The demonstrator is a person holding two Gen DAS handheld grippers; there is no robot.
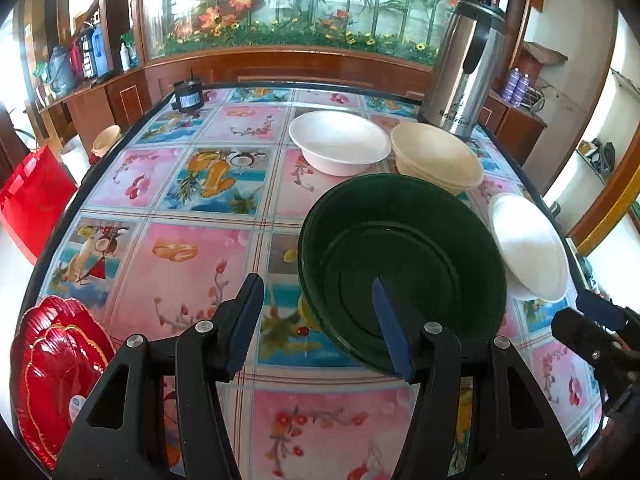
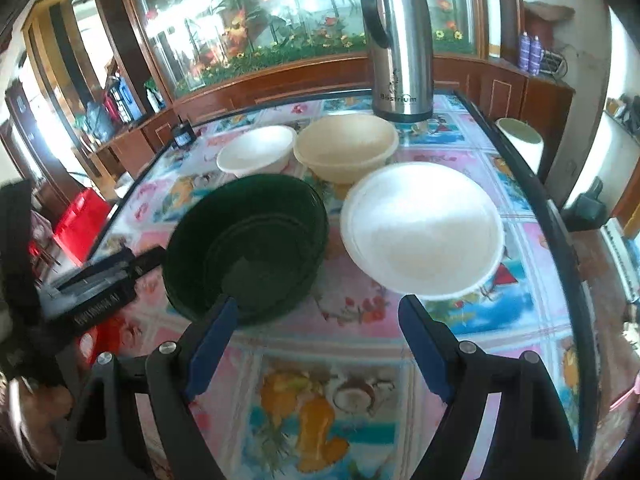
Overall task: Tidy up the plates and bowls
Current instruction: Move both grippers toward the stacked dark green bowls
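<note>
green bowl tipped up at my left claw

the table (image 1: 192,240) wears a glossy cloth of pink flower and fruit squares, black-edged, in a room with wood cabinets and a painted glass panel (image 1: 304,4) of bamboo and flowers behind.

the green bowl (image 1: 400,272) sits tilted, mouth turned toward me, its near rim by my left gripper (image 1: 316,320); one blue pad (image 1: 390,328) lies over its inside, the other stands clear to the left, so the claw is spread wide. being round, it has no long axis. my right gripper (image 2: 316,344) is spread too, holding nothing, just short of the near white bowl (image 2: 420,228).

behind stand a cream bowl (image 2: 346,148), a far white bowl (image 2: 256,156) and a steel flask (image 2: 400,40). red plates (image 1: 56,368) are stacked at the table's near left corner.
</note>
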